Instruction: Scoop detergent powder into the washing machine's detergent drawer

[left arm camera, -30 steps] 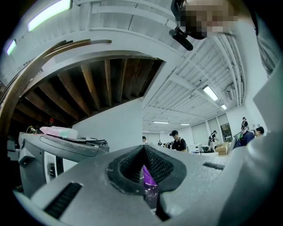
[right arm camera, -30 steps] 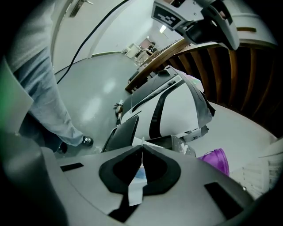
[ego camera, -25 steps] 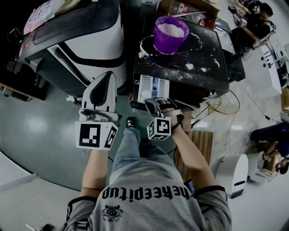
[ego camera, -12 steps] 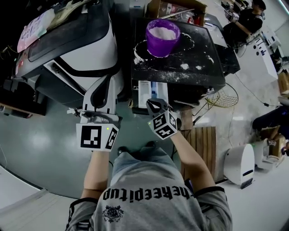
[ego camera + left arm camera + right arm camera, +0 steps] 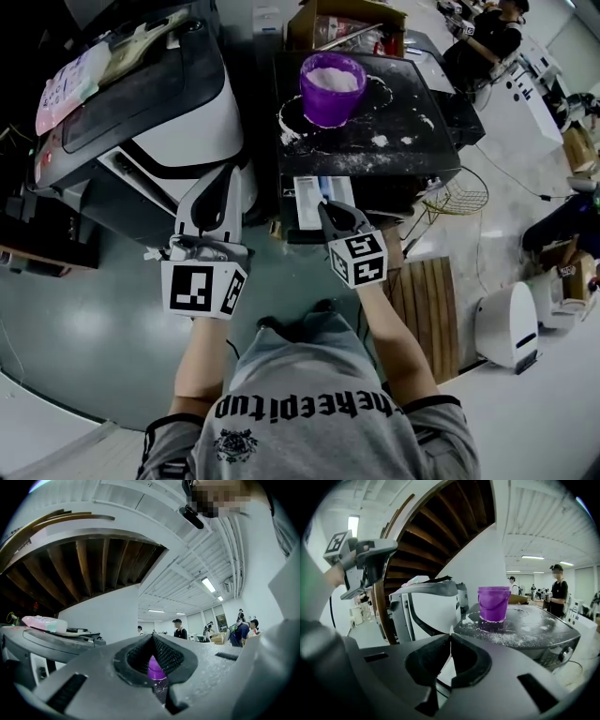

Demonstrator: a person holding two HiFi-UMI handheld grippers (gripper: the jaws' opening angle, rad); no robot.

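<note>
A purple bucket (image 5: 331, 87) full of white powder stands upright near the back of the black top of the washing machine (image 5: 412, 155). That top is dusted with spilled powder, thickest in a ring round the bucket's foot. To the left, just beside it, is a second machine (image 5: 178, 117) in white and black, with a pale printed packet (image 5: 70, 75) lying on its dark lid. Behind the bucket sits a cardboard box (image 5: 342, 23). To the right of the washing machine a wire basket (image 5: 457, 199) stands on the floor, with a slatted wooden pallet (image 5: 427, 309) nearer the person and a rounded white appliance (image 5: 506, 323) beyond that. The floor (image 5: 84, 319) is smooth, grey-green and shiny. The room is an open hall with strip lights on a white ribbed ceiling, a dark wooden beamed structure overhead, and people standing at the far side. The detergent drawer (image 5: 317, 192) is pulled out of the machine's front. Its long axis runs from the machine toward the person, and its white and blue compartments face up. The right claw (image 5: 324, 204) has its jaws pressed together with nothing between them. Its tips point at the near end of the drawer, though contact cannot be made out. The left claw (image 5: 231, 172) is likewise closed and empty, raised beside the white machine and well left of the drawer.
</note>
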